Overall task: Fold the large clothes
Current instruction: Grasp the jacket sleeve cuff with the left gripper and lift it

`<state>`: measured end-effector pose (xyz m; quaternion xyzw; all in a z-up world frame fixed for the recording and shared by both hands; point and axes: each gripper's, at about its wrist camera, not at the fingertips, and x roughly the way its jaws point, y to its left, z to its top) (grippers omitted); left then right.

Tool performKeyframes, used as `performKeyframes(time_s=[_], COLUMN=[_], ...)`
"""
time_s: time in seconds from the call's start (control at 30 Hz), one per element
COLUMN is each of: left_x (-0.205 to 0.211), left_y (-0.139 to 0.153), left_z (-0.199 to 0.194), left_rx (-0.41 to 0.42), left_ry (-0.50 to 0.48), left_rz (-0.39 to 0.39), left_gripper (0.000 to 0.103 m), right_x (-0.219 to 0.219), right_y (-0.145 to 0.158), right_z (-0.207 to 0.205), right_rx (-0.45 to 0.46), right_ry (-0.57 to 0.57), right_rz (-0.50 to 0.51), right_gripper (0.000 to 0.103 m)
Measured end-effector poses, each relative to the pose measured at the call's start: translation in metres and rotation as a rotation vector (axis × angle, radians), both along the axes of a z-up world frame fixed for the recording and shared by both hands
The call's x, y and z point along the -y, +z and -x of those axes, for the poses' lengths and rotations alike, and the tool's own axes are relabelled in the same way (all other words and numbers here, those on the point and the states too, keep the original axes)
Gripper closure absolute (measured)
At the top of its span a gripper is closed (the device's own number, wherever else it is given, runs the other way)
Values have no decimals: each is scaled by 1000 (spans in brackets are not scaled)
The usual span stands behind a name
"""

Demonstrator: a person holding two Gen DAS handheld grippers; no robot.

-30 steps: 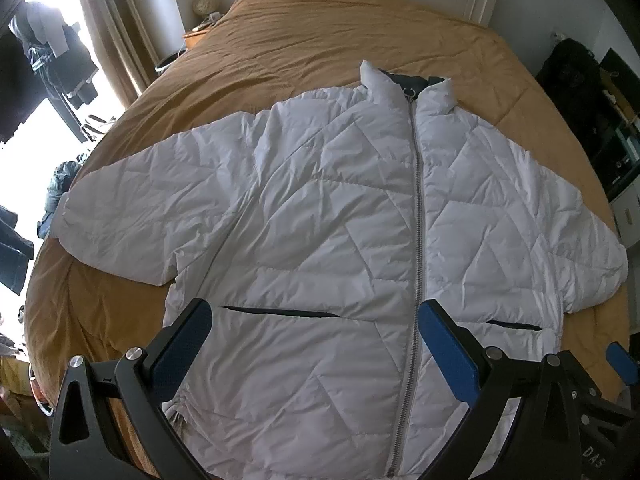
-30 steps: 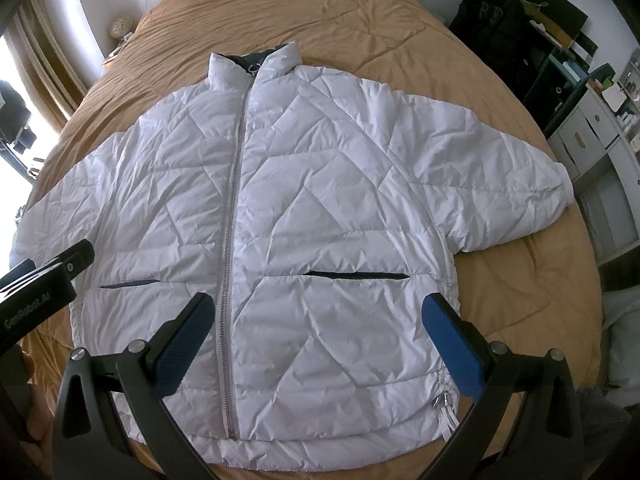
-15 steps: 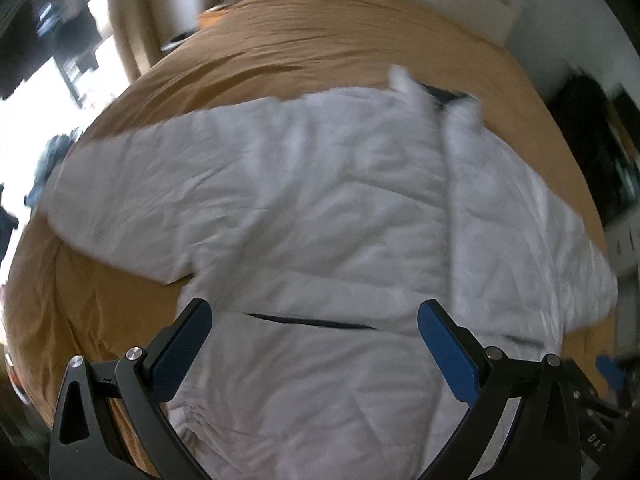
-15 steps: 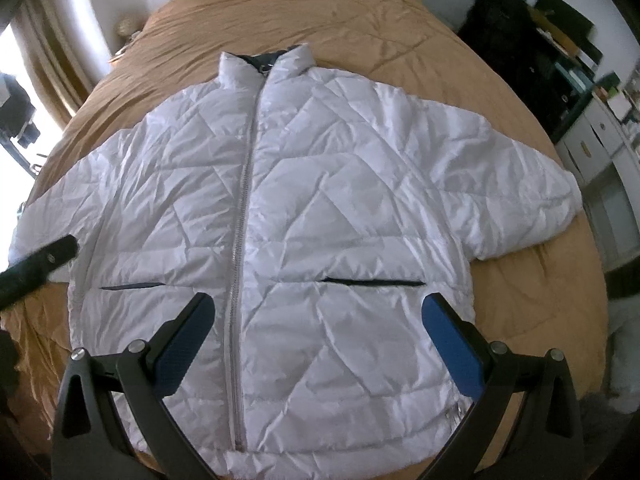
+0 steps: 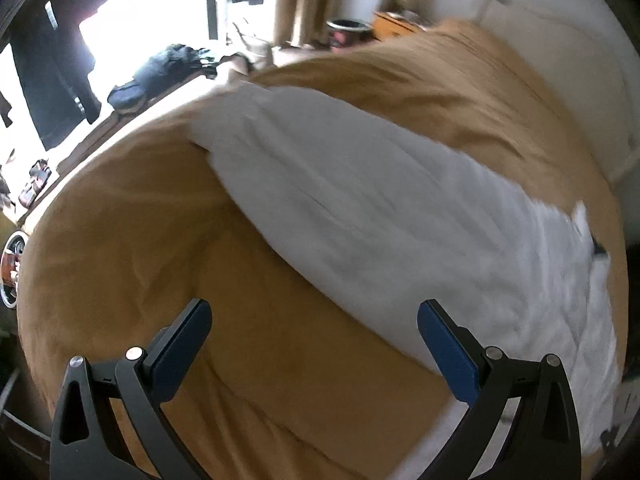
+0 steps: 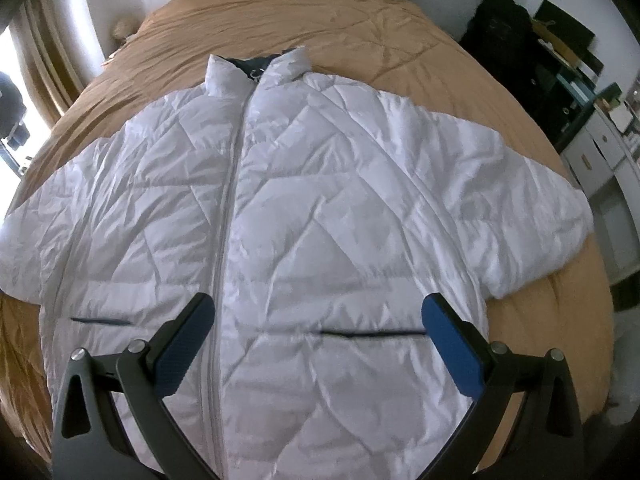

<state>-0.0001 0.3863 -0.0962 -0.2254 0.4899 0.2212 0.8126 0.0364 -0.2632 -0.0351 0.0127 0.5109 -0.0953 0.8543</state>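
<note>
left gripper point(image 5: 314, 334) jaws spread wide, empty, above bare tan quilted bedspread point(image 5: 132, 240) beside the outstretched sleeve point(image 5: 320, 184) of the white quilted puffer jacket point(image 6: 304, 216); view blurred. jacket lies flat, front up, zipped, collar toward the headboard, sleeves out to both sides on the bed. right gripper point(image 6: 320, 330) jaws also released, empty, over the jacket's lower front by the right pocket slit point(image 6: 372, 333).

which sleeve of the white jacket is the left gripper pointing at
The white quilted puffer jacket's sleeve toward the window side; the opposite sleeve lies toward the shelves.
</note>
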Motion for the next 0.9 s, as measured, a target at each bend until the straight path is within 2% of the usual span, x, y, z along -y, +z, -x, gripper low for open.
performKeyframes(time_s=[0.2,0.3,0.4,0.53,0.6,0.63,0.67,0.7,0.73,0.87,0.9], left_x=[-50,-67,-83,-96,-102,-105,-108,-110,-112,-117,-117], left_y=[-20,-49,-75,-75,-73,-72,-73,-75,-77,-80,-77], left_z=[-37,-63,-78,-89,-95,-98,-99,-99,-97,-92,-90], left_rx=[80,70,56,112,114,112,122,144,161,214,224], left_ry=[-50,-89,-37,32,54,68,73,73,73,109,115], left_rz=[-33,18,72,96,87,83,103,148,197,285,289], left_gripper=[2,9,10,10,22,36,49,56,69,89,90], right_x=[-12,-25,-46,-65,-72,-74,-75,-75,-75,-74,-73], right_y=[-10,-11,-7,-2,1,1,2,2,1,-2,-4], right_z=[-44,-55,-58,-58,-56,-56,-56,-55,-56,-56,-56], right_rx=[10,23,49,74,91,97,99,100,99,104,101], right_ry=[36,35,54,94,114,121,125,127,128,126,122], right_rz=[49,24,21,51,65,63,55,45,35,24,17], right_gripper=[0,0,0,0,0,0,0,0,0,0,0])
